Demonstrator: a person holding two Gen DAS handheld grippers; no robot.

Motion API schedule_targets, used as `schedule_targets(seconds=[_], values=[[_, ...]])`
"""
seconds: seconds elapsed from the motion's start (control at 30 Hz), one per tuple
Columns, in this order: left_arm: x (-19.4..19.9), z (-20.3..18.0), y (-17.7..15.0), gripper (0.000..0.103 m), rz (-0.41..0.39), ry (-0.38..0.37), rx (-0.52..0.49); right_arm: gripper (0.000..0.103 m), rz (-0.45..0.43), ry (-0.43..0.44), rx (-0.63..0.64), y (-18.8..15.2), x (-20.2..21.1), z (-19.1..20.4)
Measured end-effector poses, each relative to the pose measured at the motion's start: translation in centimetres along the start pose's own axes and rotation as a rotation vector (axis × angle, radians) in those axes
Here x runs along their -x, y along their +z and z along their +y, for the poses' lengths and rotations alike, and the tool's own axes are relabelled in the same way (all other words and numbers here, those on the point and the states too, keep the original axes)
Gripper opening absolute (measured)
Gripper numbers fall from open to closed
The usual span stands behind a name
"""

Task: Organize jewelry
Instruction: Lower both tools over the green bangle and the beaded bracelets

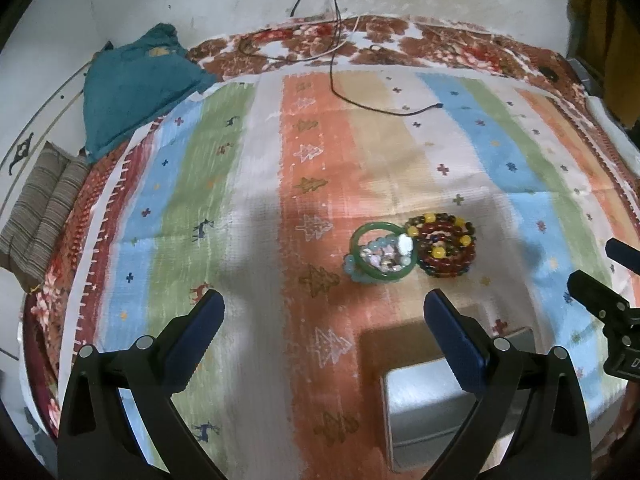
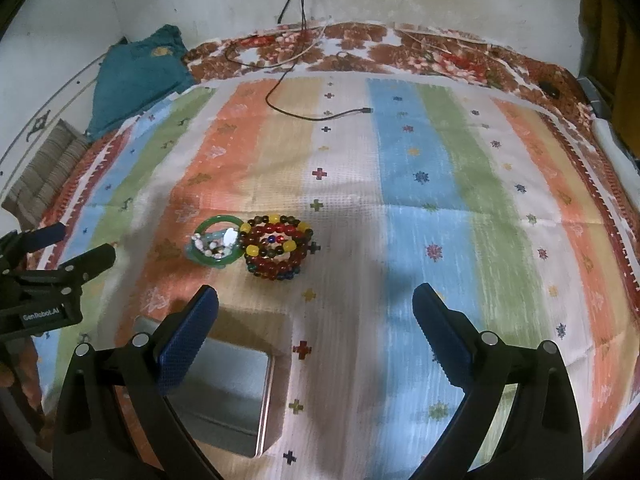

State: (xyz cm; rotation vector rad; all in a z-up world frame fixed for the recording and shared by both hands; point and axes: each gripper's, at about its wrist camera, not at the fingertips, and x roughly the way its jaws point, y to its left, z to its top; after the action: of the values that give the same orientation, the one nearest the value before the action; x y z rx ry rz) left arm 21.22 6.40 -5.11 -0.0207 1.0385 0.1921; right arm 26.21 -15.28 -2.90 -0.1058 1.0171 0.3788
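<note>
A green bangle (image 1: 380, 254) (image 2: 216, 242) lies on the striped cloth with small pale beads and trinkets inside it. Touching its right side is a stack of dark red bead bracelets (image 1: 442, 244) (image 2: 276, 248) with yellow beads. An open metal tin (image 1: 432, 408) (image 2: 228, 392) sits nearer, below them. My left gripper (image 1: 324, 320) is open and empty, hovering short of the jewelry, its right finger over the tin. My right gripper (image 2: 314, 312) is open and empty, its left finger over the tin. Each gripper shows at the edge of the other's view.
A black cable (image 1: 360, 100) (image 2: 304, 114) trails across the far part of the cloth. A teal cloth (image 1: 136, 84) (image 2: 136, 76) lies at the far left, with a striped folded fabric (image 1: 40, 216) beside it. A floral blanket edges the cloth.
</note>
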Motion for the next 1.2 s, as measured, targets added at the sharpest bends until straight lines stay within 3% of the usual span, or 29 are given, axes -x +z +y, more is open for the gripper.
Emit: schedule_targets(seconds=[0.3,0.77,1.2], values=[[-1.5,0.0,1.5,0.097,-0.008,0.015,-0.003,0.099,0.036,-0.024,0.010,1.2,-2.8,-0.1],[-6.3,0.1,2.9,0.097,0.063,0.025,-0.027,0.099,0.100,-0.031,0.027,2.9,-7.5,-0.2],[-10.4,-0.4,3.6,0.087,0.123,0.034,-0.064,0.098,0.173,-0.031,0.018,4.0,-11.8,-0.3]])
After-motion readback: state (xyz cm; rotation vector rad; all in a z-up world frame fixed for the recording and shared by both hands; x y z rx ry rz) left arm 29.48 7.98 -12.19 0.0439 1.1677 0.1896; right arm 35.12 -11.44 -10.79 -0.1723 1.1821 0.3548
